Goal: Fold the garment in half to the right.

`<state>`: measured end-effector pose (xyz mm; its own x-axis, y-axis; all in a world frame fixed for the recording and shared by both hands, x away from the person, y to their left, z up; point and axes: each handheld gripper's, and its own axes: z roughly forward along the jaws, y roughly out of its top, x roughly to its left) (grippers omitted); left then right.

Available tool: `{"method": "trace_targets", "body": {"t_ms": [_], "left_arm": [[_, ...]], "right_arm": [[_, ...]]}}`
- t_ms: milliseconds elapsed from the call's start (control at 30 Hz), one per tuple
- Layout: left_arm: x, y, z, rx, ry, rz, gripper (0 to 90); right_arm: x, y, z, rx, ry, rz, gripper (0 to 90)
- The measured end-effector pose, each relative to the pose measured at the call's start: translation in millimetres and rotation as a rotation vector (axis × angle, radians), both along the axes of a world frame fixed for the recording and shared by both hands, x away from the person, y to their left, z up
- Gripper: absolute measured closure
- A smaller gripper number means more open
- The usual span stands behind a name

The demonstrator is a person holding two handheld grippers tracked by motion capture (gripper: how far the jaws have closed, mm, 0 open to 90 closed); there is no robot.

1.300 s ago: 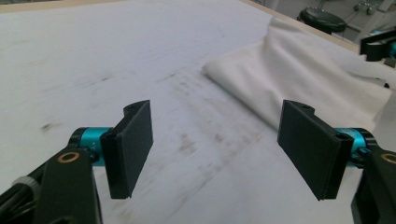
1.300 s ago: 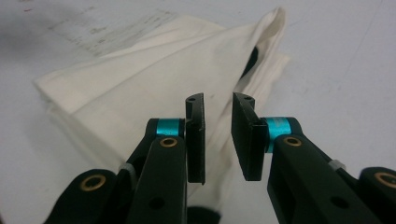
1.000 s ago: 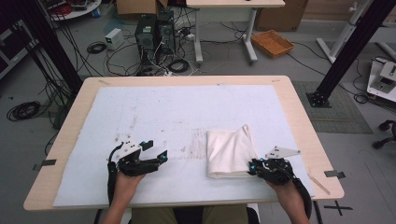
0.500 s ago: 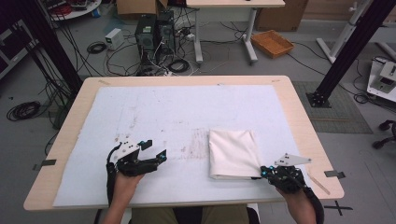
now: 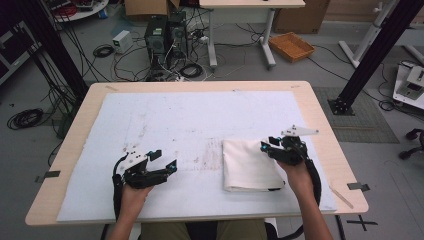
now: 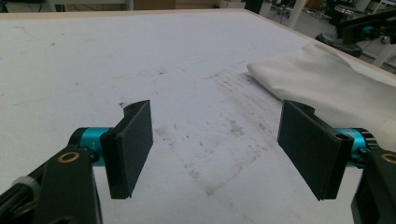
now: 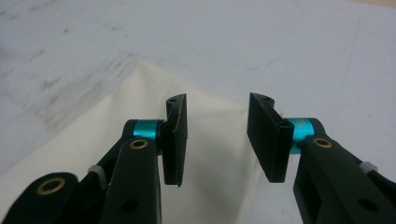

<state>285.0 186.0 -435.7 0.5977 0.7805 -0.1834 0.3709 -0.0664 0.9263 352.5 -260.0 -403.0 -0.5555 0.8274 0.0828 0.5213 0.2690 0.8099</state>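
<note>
My right tongs [image 5: 267,146] are partly apart now; they have just been opening, and nothing is between the jaws. In the right gripper view I see the two black pads [image 7: 175,140] standing over the folded white cloth [image 7: 140,154], a little above it and not touching it. I judge they let the fold go, so the cloth can lie flat by itself. The cloth lies directly under these tongs and runs from there toward me and toward my left tongs, with its near folded edge close to my right hand [image 5: 298,177].

My left tongs [image 5: 165,162] are wide apart and hold nothing. They rest low over the white mat [image 5: 190,115], well apart from the cloth, which shows beyond the one jaw in the left gripper view [image 6: 336,88]. I think I keep them there to wait, out of the way, ready to take the other side if one more fold is needed.

Farther from both tongs the mat is bare, with some dark smudges [image 5: 210,159] just beside the cloth's edge.
</note>
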Motion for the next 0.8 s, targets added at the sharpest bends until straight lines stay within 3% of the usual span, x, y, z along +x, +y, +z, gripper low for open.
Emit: {"method": "trace_targets", "body": {"t_ms": [33, 133, 167, 200, 233, 300, 367, 433, 467, 500, 533, 600, 633, 700, 733, 767, 800], "left_arm": [[0.5, 0.1, -0.7, 0.004, 0.002, 0.001, 26.7], [-0.1, 0.5, -0.3, 0.002, 0.002, 0.000, 26.7], [-0.3, 0.6, -0.1, -0.002, -0.001, 0.001, 26.7], [-0.5, 1.0, 0.1, 0.001, -0.002, 0.001, 26.6], [-0.8, 1.2, 0.2, -0.001, -0.001, 0.004, 26.7], [-0.1, 1.7, -0.1, -0.006, 0.001, 0.005, 26.6], [0.8, 1.6, -0.5, -0.003, 0.004, 0.007, 26.7], [0.8, 1.3, -0.5, -0.001, 0.005, 0.005, 26.7], [0.6, 1.3, -0.4, -0.001, 0.003, 0.006, 26.7], [0.6, 1.3, -0.4, -0.001, 0.003, 0.006, 26.7], [0.3, 1.8, -0.1, -0.002, 0.003, 0.003, 26.6], [0.2, 1.8, -0.2, -0.004, 0.006, 0.005, 26.7], [0.2, 1.7, -0.2, -0.001, 0.005, 0.003, 26.7], [-0.1, 0.9, -0.3, -0.002, 0.007, 0.003, 26.6], [0.0, 0.5, -0.5, 0.001, 0.008, 0.001, 26.6], [0.0, 0.5, -0.5, 0.001, 0.008, 0.001, 26.7], [0.0, 0.4, -0.6, 0.001, 0.007, 0.002, 26.6]], "right_arm": [[14.7, 5.2, -6.6, -0.054, 0.043, 0.028, 63.7], [20.6, 6.7, -12.2, -0.084, 0.069, 0.029, 64.6], [30.7, 5.0, -24.5, -0.150, 0.124, -0.012, 65.1], [32.9, 1.6, -28.4, -0.171, 0.129, -0.051, 63.8], [33.7, -3.2, -30.3, -0.153, 0.133, -0.076, 62.9], [29.2, -7.0, -27.3, -0.153, 0.096, -0.105, 62.3], [18.7, -4.2, -18.0, -0.147, 0.022, -0.099, 59.4], [5.1, 1.9, -8.7, -0.088, -0.026, -0.057, 58.0], [-2.9, 7.8, -5.8, -0.053, -0.024, -0.009, 58.1], [-2.9, 7.8, -5.8, -0.053, -0.024, -0.009, 58.1], [-32.6, 37.4, -4.3, -0.026, -0.001, 0.164, 59.2], [-37.4, 43.2, -5.0, -0.026, 0.006, 0.194, 59.5], [-56.4, 66.8, -12.6, -0.027, 0.060, 0.313, 60.0], [-60.9, 73.3, -16.4, -0.033, 0.081, 0.339, 60.8], [-68.8, 86.4, -26.7, -0.052, 0.122, 0.368, 64.3], [-68.8, 86.4, -26.7, -0.052, 0.122, 0.368, 64.3], [-73.1, 95.3, -35.3, -0.090, 0.124, 0.398, 64.5]]}}
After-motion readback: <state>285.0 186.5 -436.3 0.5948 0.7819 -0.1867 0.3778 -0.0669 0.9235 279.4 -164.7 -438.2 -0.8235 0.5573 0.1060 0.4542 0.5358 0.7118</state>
